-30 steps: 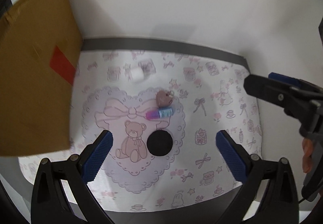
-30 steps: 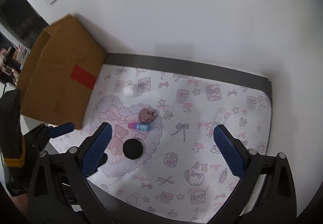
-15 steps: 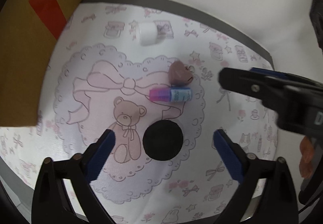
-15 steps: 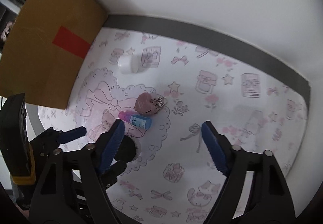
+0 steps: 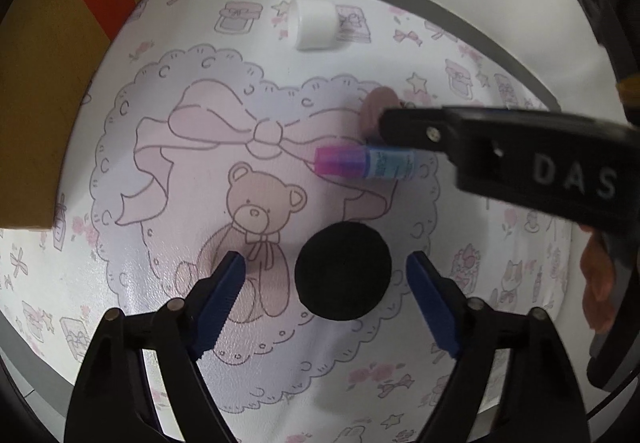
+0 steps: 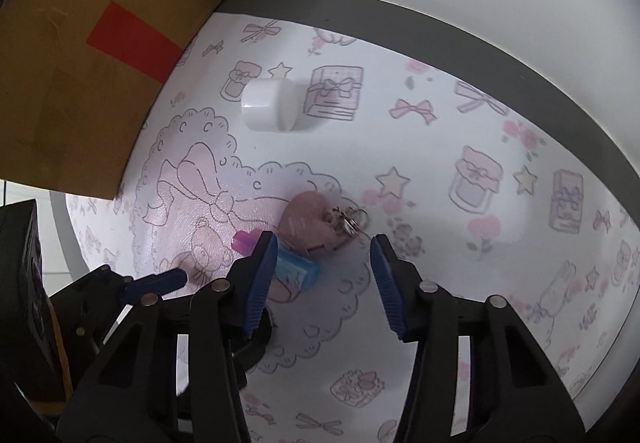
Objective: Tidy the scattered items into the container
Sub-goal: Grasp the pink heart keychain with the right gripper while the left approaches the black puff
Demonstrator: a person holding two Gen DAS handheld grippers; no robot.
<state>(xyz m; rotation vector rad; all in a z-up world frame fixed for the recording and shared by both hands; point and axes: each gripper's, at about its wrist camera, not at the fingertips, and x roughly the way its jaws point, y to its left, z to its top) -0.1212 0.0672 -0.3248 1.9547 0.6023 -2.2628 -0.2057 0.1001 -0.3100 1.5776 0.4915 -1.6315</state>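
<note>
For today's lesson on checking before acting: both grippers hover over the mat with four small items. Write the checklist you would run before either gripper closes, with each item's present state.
1. Left gripper open: ok.
2. Right gripper open: ok.
3. Black round pad centred between the left fingers: ok, though height above it cannot tell.
4. Pink heart keychain between the right fingers: not ok, it lies ahead of the tips.
5. Blue bottle with pink cap clear of the right gripper: not ok, one finger overlaps it.
6. Cardboard box opening reachable: cannot tell, only its side shows.
</note>
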